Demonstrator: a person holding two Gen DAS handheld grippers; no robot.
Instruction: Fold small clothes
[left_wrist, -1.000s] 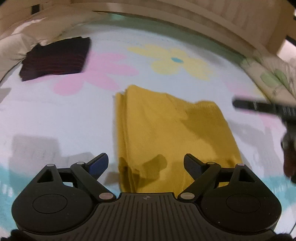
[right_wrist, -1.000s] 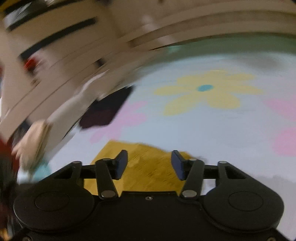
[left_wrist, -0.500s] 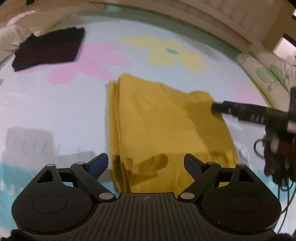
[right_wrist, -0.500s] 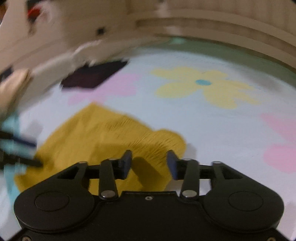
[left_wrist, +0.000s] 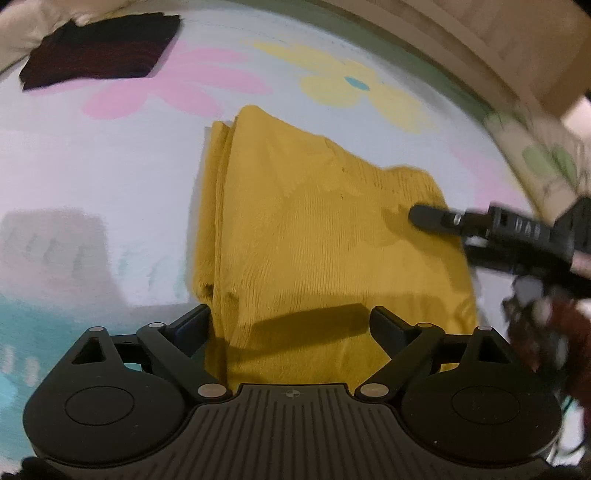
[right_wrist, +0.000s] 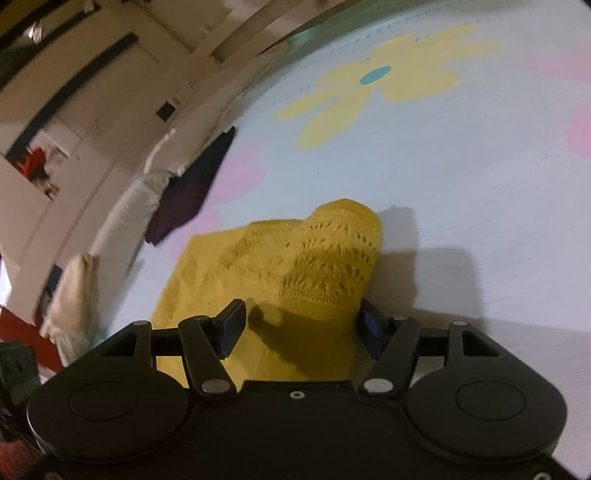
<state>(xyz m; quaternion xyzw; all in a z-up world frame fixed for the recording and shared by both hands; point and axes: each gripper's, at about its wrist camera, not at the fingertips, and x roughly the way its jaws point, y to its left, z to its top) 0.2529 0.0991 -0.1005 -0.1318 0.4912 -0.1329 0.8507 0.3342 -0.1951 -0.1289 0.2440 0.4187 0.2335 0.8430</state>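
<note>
A folded yellow knit garment (left_wrist: 314, 236) lies flat on a pale flowered sheet (left_wrist: 110, 177), layered edges stacked along its left side. In the right wrist view the same garment (right_wrist: 288, 266) shows an openwork lace pattern, and its far right corner stands up in a rounded hump.

The left gripper (left_wrist: 290, 325) hangs low over the garment's near edge, fingers spread wide with the cloth between them; whether the pads touch the fabric cannot be told. The right gripper (right_wrist: 301, 325) is likewise spread apart, straddling the garment's near right portion below the raised hump. In the left wrist view the right gripper (left_wrist: 436, 218) reaches in from the right, its tip over the garment's right side.

A dark folded cloth (left_wrist: 99, 51) lies at the far left of the sheet, well apart from the garment; the right wrist view shows it (right_wrist: 192, 192) near the sheet's left border. A yellow flower print (left_wrist: 354, 88) lies beyond the garment, a pink flower print (left_wrist: 170, 88) to the far left.

A white pillow (right_wrist: 125, 218) lines the left edge, and a patterned green-leaf cushion (left_wrist: 546, 162) borders the right. Bare sheet extends left of the garment and, in the right wrist view, to the right and far side.
</note>
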